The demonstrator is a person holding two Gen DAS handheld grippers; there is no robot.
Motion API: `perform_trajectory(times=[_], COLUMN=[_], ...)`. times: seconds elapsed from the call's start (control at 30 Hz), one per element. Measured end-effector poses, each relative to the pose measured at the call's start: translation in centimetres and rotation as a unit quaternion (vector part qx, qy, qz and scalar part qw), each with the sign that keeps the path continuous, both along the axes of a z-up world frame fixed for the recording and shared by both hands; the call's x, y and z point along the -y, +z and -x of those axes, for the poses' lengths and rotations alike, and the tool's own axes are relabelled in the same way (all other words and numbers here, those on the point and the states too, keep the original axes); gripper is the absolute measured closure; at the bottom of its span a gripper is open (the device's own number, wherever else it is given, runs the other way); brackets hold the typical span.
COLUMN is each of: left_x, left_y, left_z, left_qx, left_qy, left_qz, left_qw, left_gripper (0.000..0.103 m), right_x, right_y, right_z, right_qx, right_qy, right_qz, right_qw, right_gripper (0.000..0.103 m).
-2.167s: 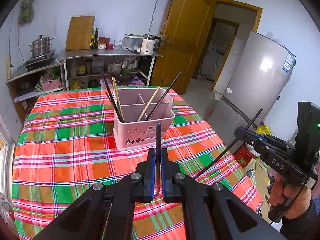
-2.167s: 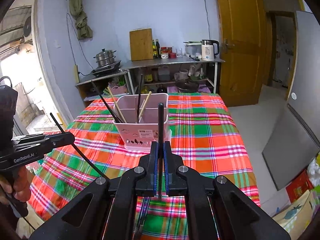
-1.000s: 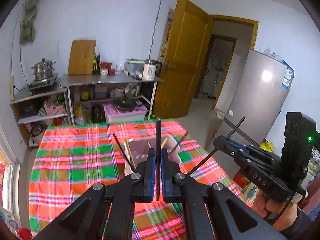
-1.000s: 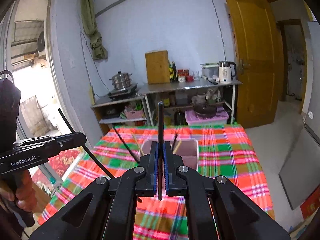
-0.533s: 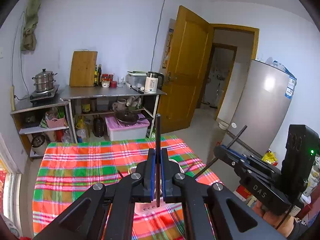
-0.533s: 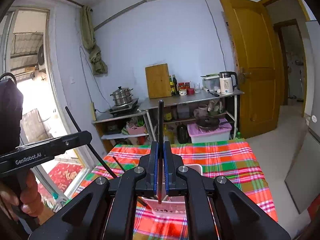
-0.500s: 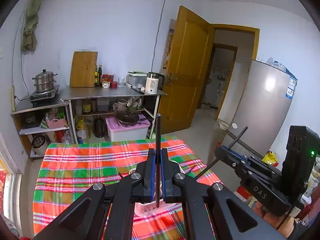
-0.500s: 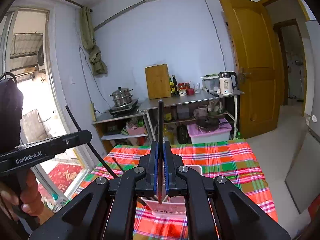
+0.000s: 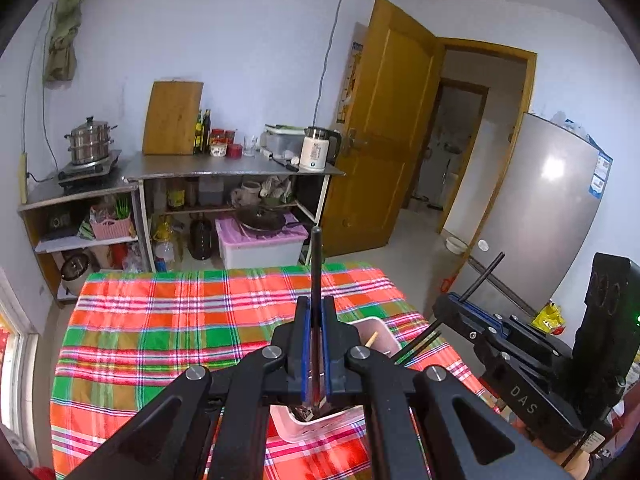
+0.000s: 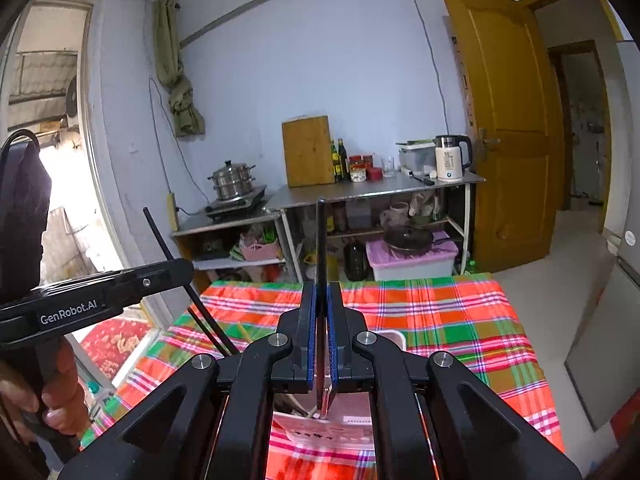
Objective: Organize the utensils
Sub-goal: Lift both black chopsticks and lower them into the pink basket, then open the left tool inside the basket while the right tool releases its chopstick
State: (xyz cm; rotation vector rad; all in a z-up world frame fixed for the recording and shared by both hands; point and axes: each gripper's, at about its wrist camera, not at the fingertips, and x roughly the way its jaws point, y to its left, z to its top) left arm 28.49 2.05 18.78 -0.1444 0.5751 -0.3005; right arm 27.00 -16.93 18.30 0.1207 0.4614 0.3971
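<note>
Grippers both clamp chopsticks: left gripper [image 9: 315, 344] pinches a thin black chopstick [image 9: 316, 264] upright, right gripper [image 10: 321, 344] another [image 10: 321, 240]. Pale pink plastic utensil caddy [image 9: 376, 330] sits near, below them, on the plaid tablecloth [image 9: 160, 320]. Step: carrying to caddy. Next, probably: lower tips into a compartment.

plaid tablecloth [image 9: 168, 320], pink holder [image 9: 376, 330], black chopstick [image 9: 316, 264]

White letters "DAS" run along the black body of the right gripper [image 9: 456, 312], seen from the left wrist. "GenRobot.AI" is printed in white on the side of the left gripper [image 10: 182, 270], seen from the right wrist. The stickers on the fridge [image 9: 540, 208] and the print on the kettle [image 10: 450, 158] are too small to read.
</note>
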Motion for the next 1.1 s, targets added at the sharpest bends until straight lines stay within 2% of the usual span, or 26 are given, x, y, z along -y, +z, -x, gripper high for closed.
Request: perform_trajectory(times=[0.27, 0.53, 0.83, 1.1], left_x=[0.0, -0.2, -0.9, -1.6], left_y=[-3.6, -6.5, -6.9, -5.1], left_z=[-1.9, -3.1, -2.7, -1.3], left_qx=[-0.022, -0.049, -0.058, -0.038], left_qy=[-0.004, -0.001, 0.006, 0.014], left_qz=[-0.002, -0.011, -0.003, 0.003], left_qw=[0.9998, 0.9987, 0.9983, 0.9992], left_gripper=[0.099, 0.098, 0.098, 0.098], right_x=[-0.7, -1.5, -1.4, -0.5], right_y=[-2.1, -2.0, -2.6, -1.2], right_z=[-1.0, -1.2, -1.0, 0.2], right_qx=[-0.014, -0.008, -0.023, -0.010], right_qy=[0.004, 0.019, 0.027, 0.020], right_qz=[0.018, 0.050, 0.053, 0.042], right_qw=[1.000, 0.999, 0.998, 0.999], right_gripper=[0.098, 0.098, 0.096, 0.093])
